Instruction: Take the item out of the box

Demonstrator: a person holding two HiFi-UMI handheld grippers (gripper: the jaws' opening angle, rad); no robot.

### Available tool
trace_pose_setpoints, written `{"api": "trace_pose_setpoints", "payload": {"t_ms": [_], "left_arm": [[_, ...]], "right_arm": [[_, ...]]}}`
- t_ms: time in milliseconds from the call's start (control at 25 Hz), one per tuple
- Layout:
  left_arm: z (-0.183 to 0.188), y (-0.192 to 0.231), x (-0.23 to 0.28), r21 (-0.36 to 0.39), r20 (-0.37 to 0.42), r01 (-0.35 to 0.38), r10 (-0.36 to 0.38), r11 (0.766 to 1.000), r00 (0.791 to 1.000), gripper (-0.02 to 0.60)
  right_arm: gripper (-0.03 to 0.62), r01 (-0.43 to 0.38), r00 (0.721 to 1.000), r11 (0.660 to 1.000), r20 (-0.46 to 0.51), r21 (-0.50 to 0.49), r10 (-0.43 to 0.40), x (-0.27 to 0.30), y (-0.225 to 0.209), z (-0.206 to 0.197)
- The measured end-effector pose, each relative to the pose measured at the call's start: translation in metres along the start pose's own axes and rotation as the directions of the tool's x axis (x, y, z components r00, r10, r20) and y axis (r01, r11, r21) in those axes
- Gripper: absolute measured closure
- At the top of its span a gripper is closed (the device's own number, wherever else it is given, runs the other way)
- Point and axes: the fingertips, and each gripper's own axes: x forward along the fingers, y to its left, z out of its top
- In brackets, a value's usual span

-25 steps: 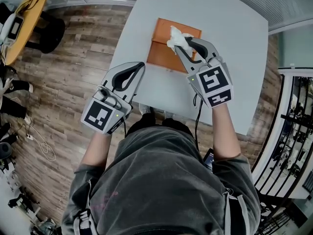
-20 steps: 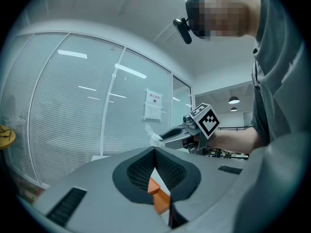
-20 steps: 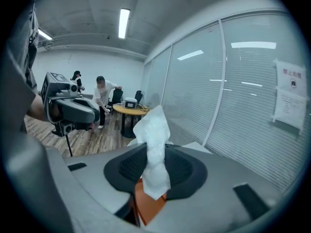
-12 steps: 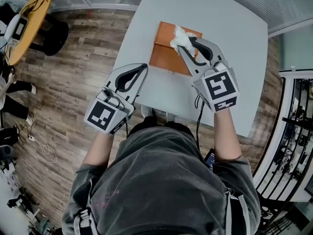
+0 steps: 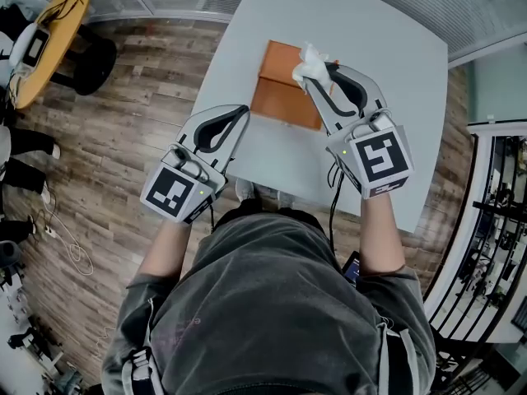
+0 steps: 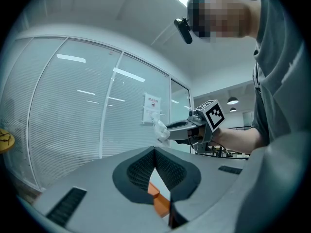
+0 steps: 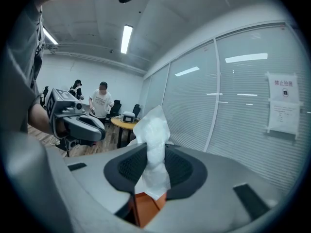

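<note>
In the head view the right gripper (image 5: pixel 319 71) is clamped on the white crumpled item (image 5: pixel 309 58) at its tips, over the far right corner of the orange box (image 5: pixel 280 97) on the white table (image 5: pixel 379 39). The left gripper (image 5: pixel 239 113) hovers off the box's near left side. The left gripper view shows its jaws together at the tips, empty, the box below them and the item ahead, up and to the right. In the right gripper view the pads pinch the item's middle: its top stands past the tips and its lower end hangs over the box beneath the jaws.

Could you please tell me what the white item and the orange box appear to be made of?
The white item looks like thin translucent plastic film or tissue: it is crinkled, limp and faintly glossy. The orange box is probably matte cardboard, judging by its flat panels and crisp fold line.
</note>
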Motion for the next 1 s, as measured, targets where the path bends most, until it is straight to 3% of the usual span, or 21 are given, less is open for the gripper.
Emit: {"api": "trace_pose_setpoints", "payload": {"t_ms": [1000], "left_arm": [[0.0, -0.001, 0.003, 0.003, -0.008, 0.001, -0.001, 1.0, 1.0, 0.575]], "right_arm": [[0.48, 0.009, 0.997, 0.999, 0.072, 0.045, -0.012, -0.014, -0.004, 0.012]]}}
